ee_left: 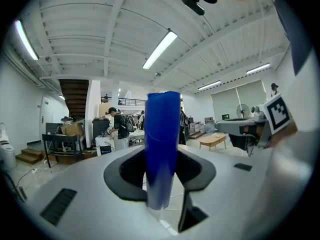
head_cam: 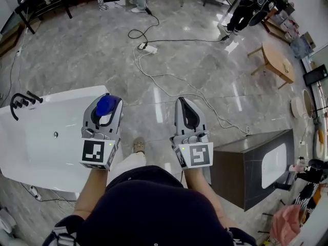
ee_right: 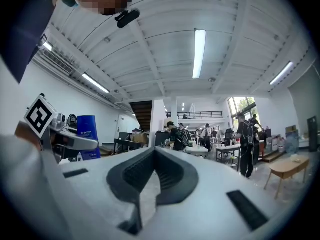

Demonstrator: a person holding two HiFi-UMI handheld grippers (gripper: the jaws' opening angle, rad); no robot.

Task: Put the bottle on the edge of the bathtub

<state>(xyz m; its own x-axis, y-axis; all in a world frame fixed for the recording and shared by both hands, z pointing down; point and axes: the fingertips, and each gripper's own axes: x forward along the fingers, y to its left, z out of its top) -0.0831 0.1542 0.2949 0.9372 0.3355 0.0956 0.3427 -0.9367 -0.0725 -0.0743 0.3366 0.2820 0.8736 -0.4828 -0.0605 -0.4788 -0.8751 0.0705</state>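
A blue bottle (head_cam: 105,106) stands upright between the fingers of my left gripper (head_cam: 108,103), which is shut on it. The gripper hovers over the right end of the white bathtub (head_cam: 46,137), near its rim. In the left gripper view the bottle (ee_left: 162,144) rises straight up between the dark pads (ee_left: 125,176). My right gripper (head_cam: 188,118) is held beside it, over the marble floor, shut with nothing in it. In the right gripper view its pads (ee_right: 131,176) meet in a narrow slit, and the bottle (ee_right: 88,134) shows at the left.
A black faucet (head_cam: 20,102) sits at the tub's far left corner. A dark vanity with a white basin (head_cam: 259,163) stands to the right. Cables and a power strip (head_cam: 147,48) lie on the floor ahead. A wooden stool (head_cam: 277,61) and a person (head_cam: 246,6) are at the back right.
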